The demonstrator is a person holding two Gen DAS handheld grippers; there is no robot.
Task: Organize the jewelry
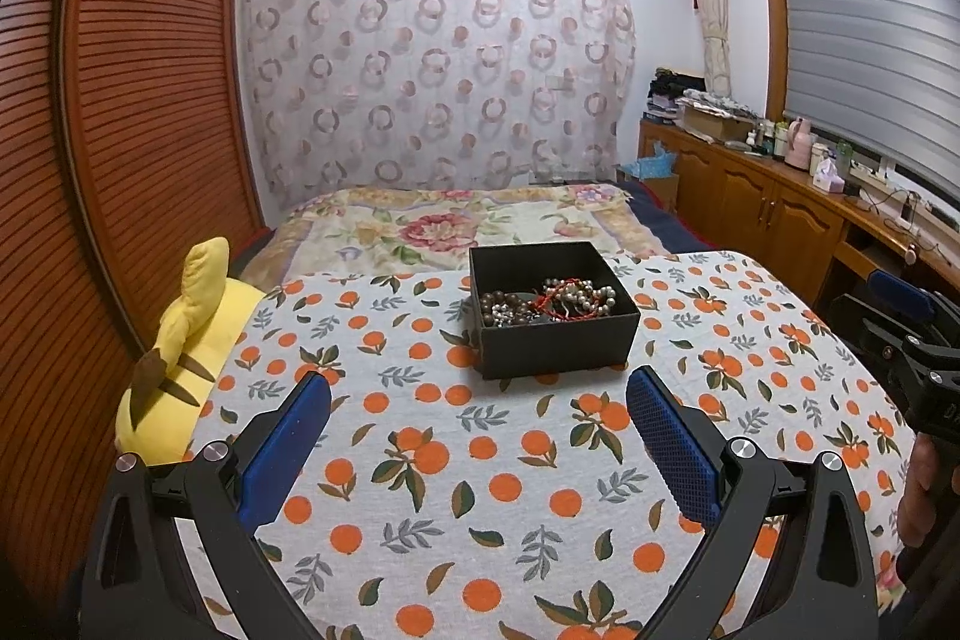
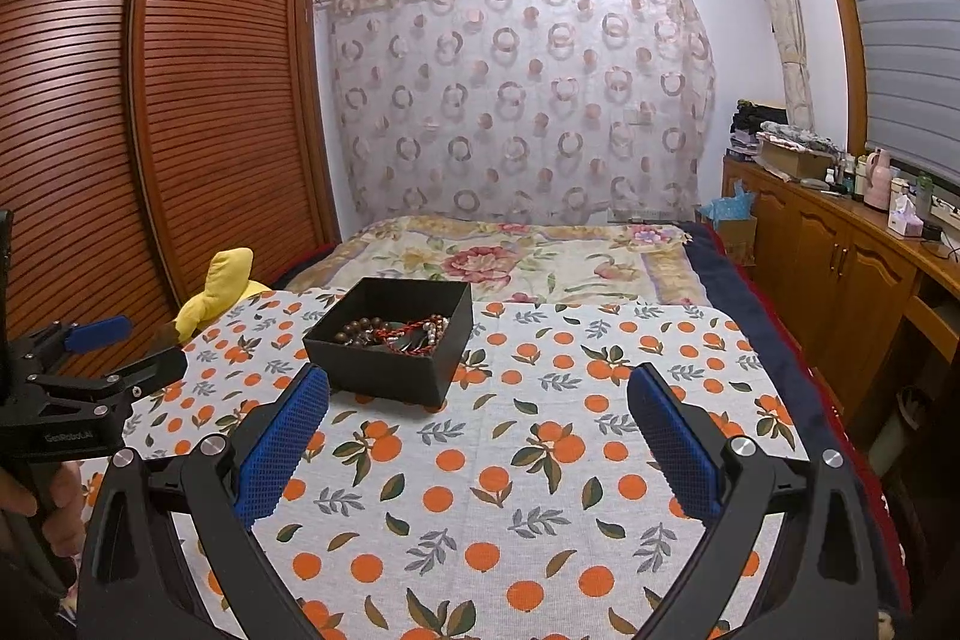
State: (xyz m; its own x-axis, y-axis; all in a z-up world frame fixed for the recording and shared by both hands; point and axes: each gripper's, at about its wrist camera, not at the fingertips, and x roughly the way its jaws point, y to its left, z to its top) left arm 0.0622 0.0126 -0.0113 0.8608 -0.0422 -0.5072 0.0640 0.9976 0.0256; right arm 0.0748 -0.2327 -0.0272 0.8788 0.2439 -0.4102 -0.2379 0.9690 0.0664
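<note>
One black box (image 1: pixel 555 340) sits on the orange-print cloth (image 1: pixel 456 466), holding a tangle of bead strings (image 1: pixel 549 303), too knotted to count. Two grippers hover over the cloth on the near side of the box, the left gripper (image 1: pixel 477 403) and the right gripper (image 2: pixel 478 394), each with jaws spread wide and empty. One yellow plush toy (image 1: pixel 180 358) lies left of the box, off the cloth's edge.
</note>
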